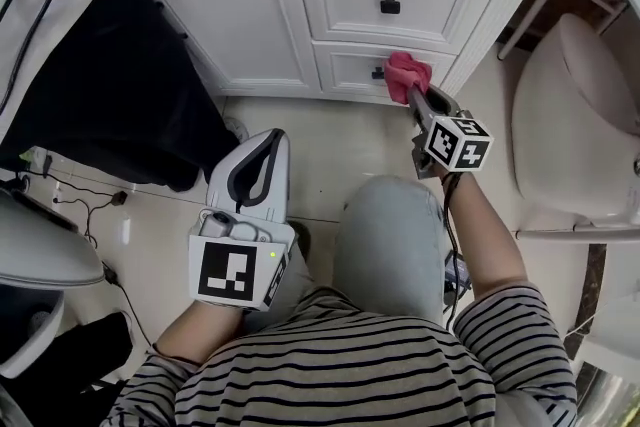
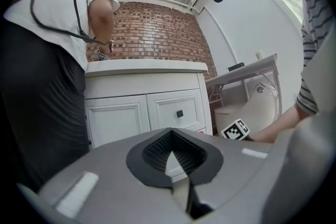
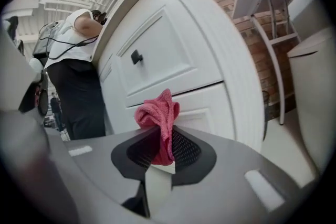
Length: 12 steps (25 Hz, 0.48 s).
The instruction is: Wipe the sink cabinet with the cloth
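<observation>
Head view — cloth (image 1: 408,73) at white sink cabinet (image 1: 250,15), pale tile floor (image 1: 330,155)

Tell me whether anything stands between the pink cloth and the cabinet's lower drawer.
Nothing visible does. The cloth, clamped in the right tool, is close before the lower drawer front; whether it touches is unclear.
</observation>
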Available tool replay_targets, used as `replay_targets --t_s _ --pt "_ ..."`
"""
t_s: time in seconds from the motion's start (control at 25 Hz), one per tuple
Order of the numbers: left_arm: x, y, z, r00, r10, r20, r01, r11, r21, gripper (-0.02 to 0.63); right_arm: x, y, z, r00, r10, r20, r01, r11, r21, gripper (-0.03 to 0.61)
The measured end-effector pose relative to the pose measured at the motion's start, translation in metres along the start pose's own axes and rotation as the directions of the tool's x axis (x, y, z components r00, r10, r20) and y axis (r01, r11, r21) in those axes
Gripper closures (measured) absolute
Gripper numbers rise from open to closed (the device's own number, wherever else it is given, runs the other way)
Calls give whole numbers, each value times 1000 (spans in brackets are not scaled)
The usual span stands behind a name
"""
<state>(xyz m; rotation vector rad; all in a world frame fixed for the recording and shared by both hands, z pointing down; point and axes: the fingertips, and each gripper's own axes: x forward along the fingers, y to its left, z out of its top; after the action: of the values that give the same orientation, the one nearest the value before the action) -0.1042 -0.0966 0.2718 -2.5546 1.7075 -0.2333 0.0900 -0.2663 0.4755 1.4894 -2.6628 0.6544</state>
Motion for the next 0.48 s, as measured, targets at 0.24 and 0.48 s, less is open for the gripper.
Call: replay_targets --t_s 0.24,0.48 --pt "-10 29 -8 998 53 -21 -53 999 -11 612 76 87 -37 970 207 -125 -219 971 -96 514" --pt "-9 42 -16 997 67 -36 -68 998 -17 612 114 79 -67 969 112 -221 -147 978 -148 514"
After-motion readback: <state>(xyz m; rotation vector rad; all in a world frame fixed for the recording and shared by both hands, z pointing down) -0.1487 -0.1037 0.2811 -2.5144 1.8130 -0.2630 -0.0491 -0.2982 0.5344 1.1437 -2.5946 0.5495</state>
